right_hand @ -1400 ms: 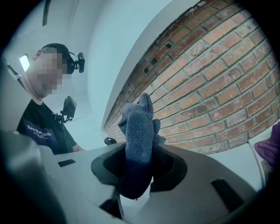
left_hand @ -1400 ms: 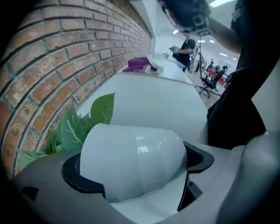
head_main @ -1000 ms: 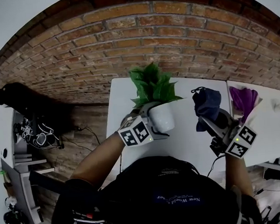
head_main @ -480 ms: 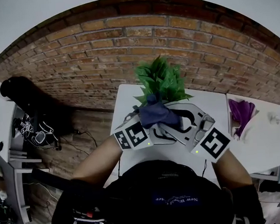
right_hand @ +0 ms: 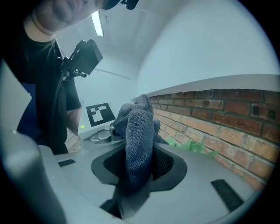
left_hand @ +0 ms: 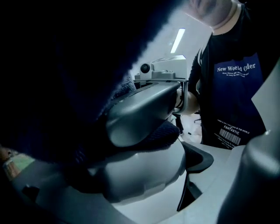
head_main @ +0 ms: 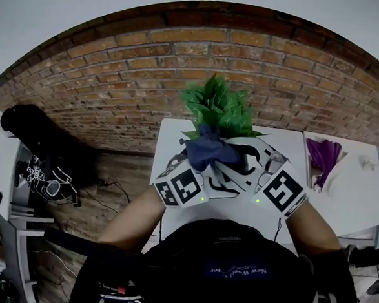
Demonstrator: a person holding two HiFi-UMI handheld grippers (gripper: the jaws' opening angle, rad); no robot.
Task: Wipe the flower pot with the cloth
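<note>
A dark blue cloth (head_main: 207,150) is bunched over the flower pot, hiding most of it in the head view; the green plant (head_main: 217,107) sticks up behind. My right gripper (head_main: 232,157) is shut on the cloth (right_hand: 138,148) and presses it onto the pot. My left gripper (head_main: 204,172) reaches in from the left, shut on the pot. In the left gripper view the cloth (left_hand: 65,78) fills the upper left, and below it shows the pale rounded pot wall (left_hand: 144,175).
Both grippers work above a white table (head_main: 169,137) that stands against a brick wall (head_main: 170,58). A purple item (head_main: 322,154) lies on a second white surface at the right. A black bag (head_main: 26,126) and a cluttered shelf (head_main: 39,181) are on the left.
The right gripper swung in from the right with the cloth and laid it on the pot. In the last half second the cloth slid slightly further up along the pot.
</note>
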